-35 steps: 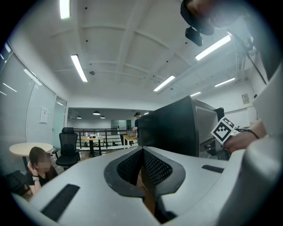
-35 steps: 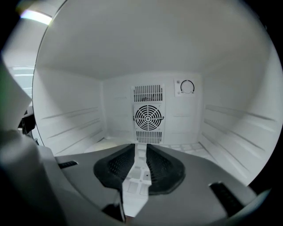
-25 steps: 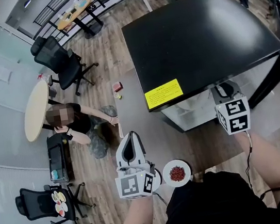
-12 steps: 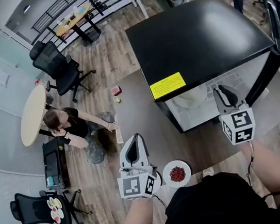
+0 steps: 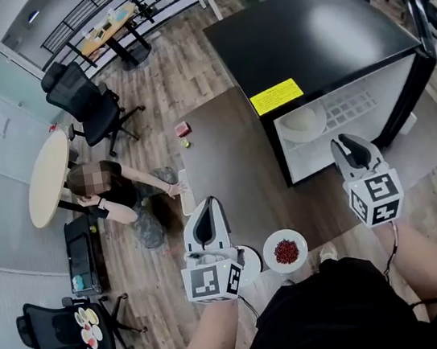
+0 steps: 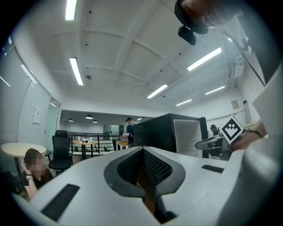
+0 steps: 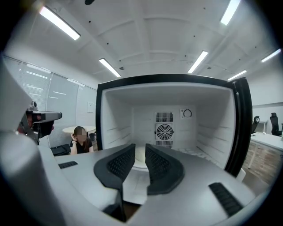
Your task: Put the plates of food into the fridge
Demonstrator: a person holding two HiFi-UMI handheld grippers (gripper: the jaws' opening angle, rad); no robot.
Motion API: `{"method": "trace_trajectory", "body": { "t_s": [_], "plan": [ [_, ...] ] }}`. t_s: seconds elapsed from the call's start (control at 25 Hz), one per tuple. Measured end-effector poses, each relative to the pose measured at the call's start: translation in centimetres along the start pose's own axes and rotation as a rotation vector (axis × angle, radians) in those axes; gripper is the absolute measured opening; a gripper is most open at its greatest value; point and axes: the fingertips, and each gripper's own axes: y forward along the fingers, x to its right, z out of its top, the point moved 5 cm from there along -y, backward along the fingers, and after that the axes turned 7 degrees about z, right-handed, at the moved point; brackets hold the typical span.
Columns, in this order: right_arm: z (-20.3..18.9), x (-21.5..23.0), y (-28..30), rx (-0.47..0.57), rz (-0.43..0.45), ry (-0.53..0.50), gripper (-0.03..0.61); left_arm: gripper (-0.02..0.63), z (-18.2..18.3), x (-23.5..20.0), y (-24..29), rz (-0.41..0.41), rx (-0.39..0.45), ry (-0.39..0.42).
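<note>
Left claw (image 5: 206,212) is hanging over the near edge of the dark, matt rectangular table (image 5: 228,160). Its ribbed black pads are pressing together, with nothing between them.

Right claw (image 5: 348,147) is pointing at the open front of the black box-shaped fridge (image 5: 313,42). Its ribbed pads are standing a narrow gap apart and gripping nothing.

Round white plate of red food (image 5: 285,251) is sitting on the table's near edge, between the two claws and just beside the left one. It is well apart from the fridge. A second white round dish (image 5: 252,262) is lying beside it, mostly hidden by the left claw's marker cube, so its contents cannot be told.

Fridge top is showing smooth and glossy, with a yellow rectangular label (image 5: 276,96) at the front edge. The interior is showing as white moulded plastic, with a round fan grille (image 7: 164,131) on the back wall. A pale round plate (image 5: 302,123) is resting inside, beside a white wire shelf (image 5: 352,106).

A person (image 5: 120,194) is sitting on the wood-plank floor (image 5: 180,78) beyond the table.
</note>
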Motion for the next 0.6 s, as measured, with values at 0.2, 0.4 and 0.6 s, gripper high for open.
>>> {"method": "trace_trajectory", "body": {
  "t_s": [0.2,0.4,0.6],
  "plan": [
    [-2.1,-4.0,-1.8,-0.042,0.016,0.028,0.074,0.003,0.1,-2.0,-2.5,-0.009,-0.001,-0.013],
    [-4.5,-8.4,-2.8,-0.103,0.041,0.071,0.074,0.003,-0.8,-4.9,-5.2,-0.015,-0.01,-0.031],
    [-8.2,-12.1,-3.1,-0.157,0.036,0.109,0.074,0.004,-2.1,-7.5,-7.5,-0.034,-0.042,-0.025]
  ]
}}
